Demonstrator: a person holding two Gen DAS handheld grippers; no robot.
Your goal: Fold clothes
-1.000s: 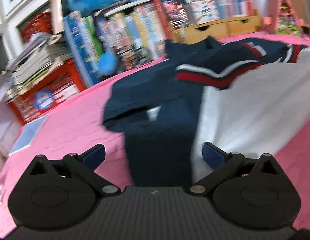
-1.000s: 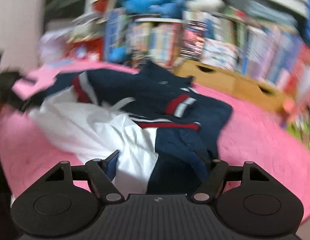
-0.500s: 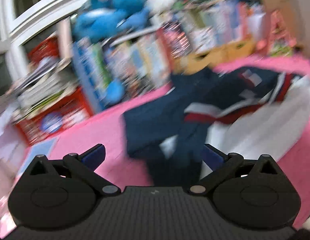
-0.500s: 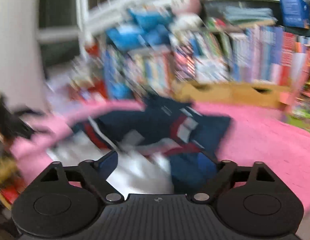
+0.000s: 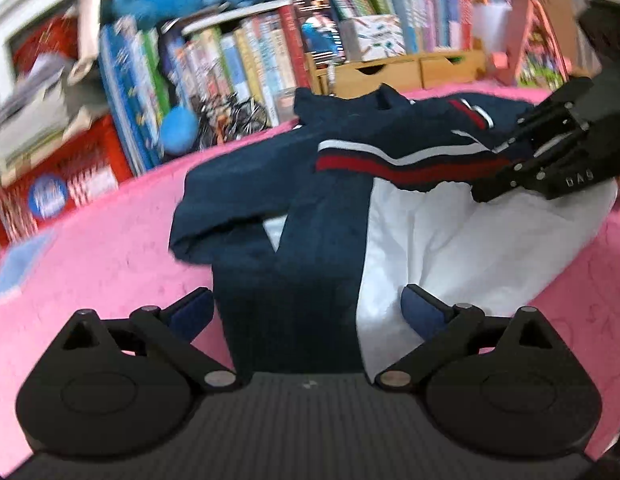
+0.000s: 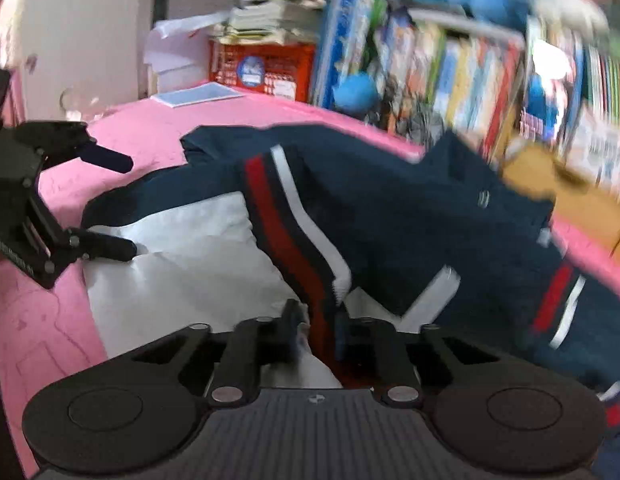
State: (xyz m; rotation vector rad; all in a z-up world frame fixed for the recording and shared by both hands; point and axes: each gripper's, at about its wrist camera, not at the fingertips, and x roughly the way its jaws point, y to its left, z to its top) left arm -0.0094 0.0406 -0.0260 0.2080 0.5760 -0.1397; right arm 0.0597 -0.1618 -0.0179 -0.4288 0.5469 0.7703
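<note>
Navy, white and red shirt [image 5: 330,216]: crumpled on pink desk [image 5: 90,264]. Left tongs [image 5: 306,312]: spread wide, gripping nothing. Right tongs [image 6: 314,332]: closing, striped band pinched between them.

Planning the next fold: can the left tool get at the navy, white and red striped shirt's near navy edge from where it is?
Probably yes: the left tool is open, the navy edge already lies between its fingers, and nothing blocks it.
</note>
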